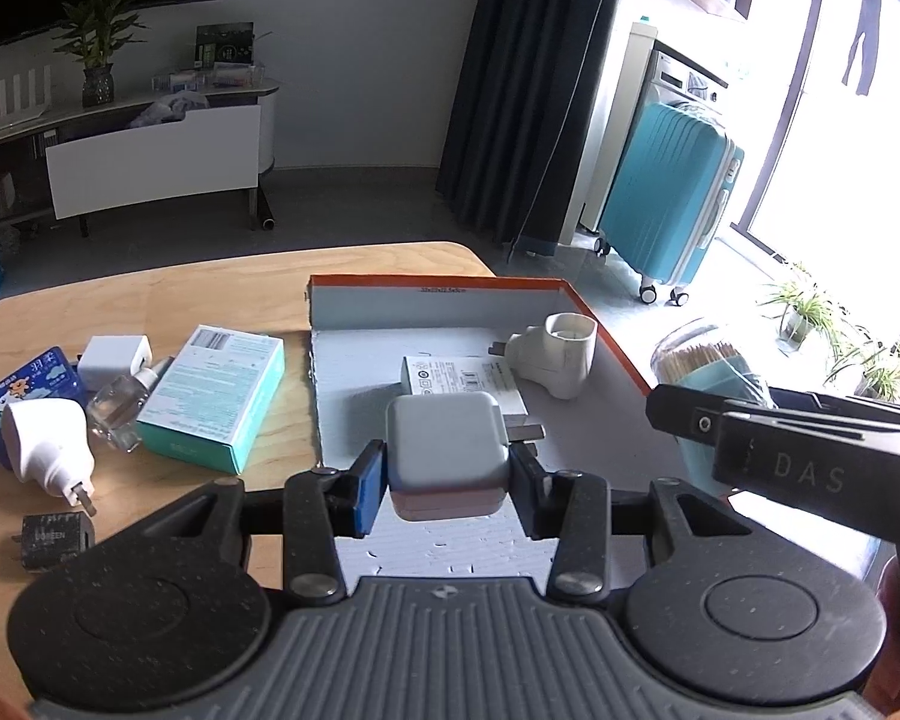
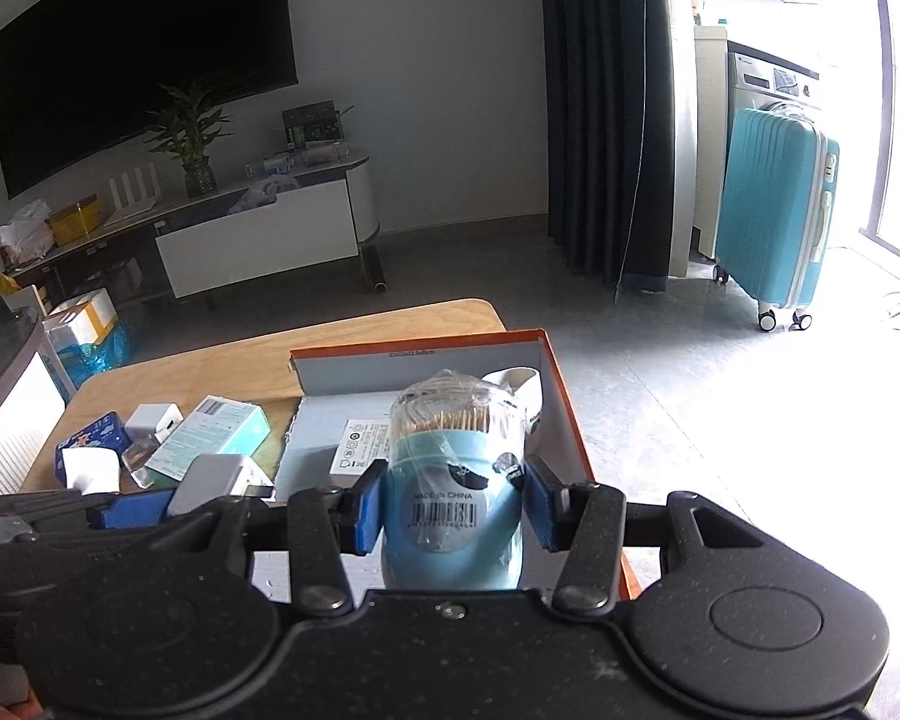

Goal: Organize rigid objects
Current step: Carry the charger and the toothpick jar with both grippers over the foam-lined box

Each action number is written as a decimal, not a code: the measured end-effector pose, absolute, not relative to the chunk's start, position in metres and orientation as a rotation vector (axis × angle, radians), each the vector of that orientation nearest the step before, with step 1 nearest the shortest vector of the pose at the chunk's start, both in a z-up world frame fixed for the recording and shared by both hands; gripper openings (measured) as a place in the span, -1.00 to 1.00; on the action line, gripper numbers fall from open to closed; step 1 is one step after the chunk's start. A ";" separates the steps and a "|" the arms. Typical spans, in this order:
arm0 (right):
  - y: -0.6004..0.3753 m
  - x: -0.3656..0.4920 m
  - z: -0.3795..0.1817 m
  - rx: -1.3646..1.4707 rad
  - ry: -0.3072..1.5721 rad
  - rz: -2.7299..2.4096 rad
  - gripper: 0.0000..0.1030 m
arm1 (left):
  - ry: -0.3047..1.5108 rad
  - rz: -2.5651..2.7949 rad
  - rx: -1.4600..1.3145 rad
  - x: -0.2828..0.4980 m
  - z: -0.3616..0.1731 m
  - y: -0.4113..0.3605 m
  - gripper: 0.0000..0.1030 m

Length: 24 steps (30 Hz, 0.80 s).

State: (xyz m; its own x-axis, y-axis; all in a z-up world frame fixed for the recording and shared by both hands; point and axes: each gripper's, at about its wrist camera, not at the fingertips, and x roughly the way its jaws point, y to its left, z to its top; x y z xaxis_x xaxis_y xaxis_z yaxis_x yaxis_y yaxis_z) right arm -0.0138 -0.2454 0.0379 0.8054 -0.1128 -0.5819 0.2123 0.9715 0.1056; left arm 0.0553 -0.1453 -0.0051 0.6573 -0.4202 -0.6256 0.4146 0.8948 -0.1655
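Left tool [image 1: 447, 480] grips charger [image 1: 447, 450], its prongs seemingly half hidden.

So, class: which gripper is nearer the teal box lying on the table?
Left. The left gripper, holding a grey charger, is just right of the teal box; the right gripper, holding a toothpick jar, is farther right.

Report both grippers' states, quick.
Left gripper: shut on the grey charger cube.
Right gripper: shut on the blue toothpick jar.
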 end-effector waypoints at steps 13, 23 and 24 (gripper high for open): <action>-0.258 -0.005 0.032 0.174 0.626 -0.194 0.11 | 0.733 -0.493 0.001 0.062 -0.011 -0.160 -0.16; -0.267 0.008 0.027 0.173 0.640 -0.191 0.11 | 0.741 -0.501 0.014 0.068 -0.014 -0.170 -0.16; -0.268 0.010 0.027 0.171 0.641 -0.191 0.11 | 0.741 -0.501 0.016 0.068 -0.014 -0.170 -0.16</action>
